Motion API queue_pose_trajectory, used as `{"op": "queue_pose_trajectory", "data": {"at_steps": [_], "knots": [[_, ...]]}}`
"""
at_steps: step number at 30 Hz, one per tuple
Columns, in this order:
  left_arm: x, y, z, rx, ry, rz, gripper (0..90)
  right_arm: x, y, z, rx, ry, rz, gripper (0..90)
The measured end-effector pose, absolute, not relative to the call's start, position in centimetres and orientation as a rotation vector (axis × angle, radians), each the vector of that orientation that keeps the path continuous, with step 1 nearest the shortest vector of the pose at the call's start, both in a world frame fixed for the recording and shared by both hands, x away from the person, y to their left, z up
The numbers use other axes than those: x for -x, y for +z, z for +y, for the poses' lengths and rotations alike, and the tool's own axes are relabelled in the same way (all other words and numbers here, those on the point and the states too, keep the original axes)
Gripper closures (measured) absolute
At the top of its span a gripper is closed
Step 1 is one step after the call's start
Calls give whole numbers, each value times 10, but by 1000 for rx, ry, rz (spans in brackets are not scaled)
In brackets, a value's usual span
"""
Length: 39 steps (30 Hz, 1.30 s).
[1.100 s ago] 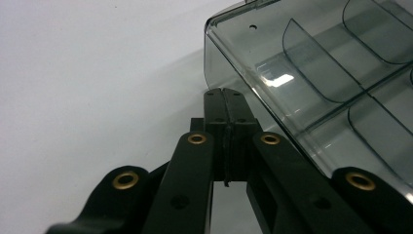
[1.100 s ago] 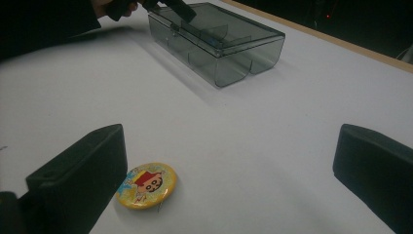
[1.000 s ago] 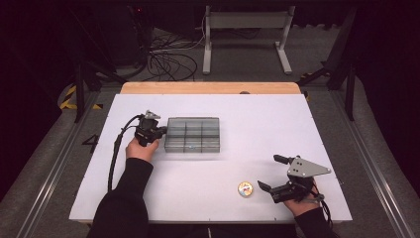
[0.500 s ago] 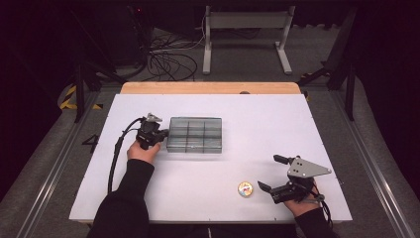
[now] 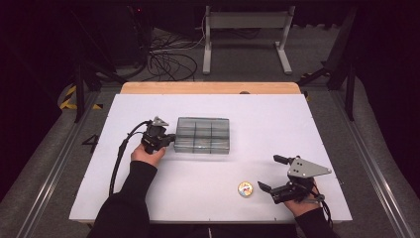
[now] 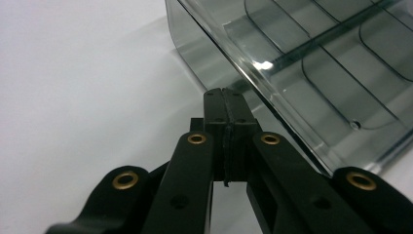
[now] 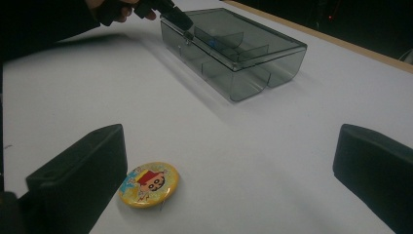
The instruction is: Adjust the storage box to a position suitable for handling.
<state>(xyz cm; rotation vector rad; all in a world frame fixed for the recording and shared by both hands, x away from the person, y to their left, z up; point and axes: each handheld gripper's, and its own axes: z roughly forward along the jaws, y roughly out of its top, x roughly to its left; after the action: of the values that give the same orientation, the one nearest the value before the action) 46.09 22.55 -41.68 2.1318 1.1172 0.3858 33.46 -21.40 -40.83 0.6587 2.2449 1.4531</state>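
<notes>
Smoky plastic box [image 5: 203, 135] unmoved; clenched left tongs [image 5: 168, 139] stay at its edge, right tongs [image 5: 268, 173] still released.

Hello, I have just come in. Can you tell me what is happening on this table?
A person works at a white table with a gripper in each hand. The left gripper, jaws shut, is at the left edge of a clear divided box. The right gripper is open, with a small yellow cartoon badge lying beside one jaw.
</notes>
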Motion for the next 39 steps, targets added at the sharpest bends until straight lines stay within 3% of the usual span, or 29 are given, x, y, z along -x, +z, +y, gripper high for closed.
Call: {"op": "queue_pose_trajectory", "data": {"at_steps": [39], "knots": [[-447, -411, 214, -2153, 321, 1081, 897, -337, -409, -213, -656, 1461, 2259, 0]]}}
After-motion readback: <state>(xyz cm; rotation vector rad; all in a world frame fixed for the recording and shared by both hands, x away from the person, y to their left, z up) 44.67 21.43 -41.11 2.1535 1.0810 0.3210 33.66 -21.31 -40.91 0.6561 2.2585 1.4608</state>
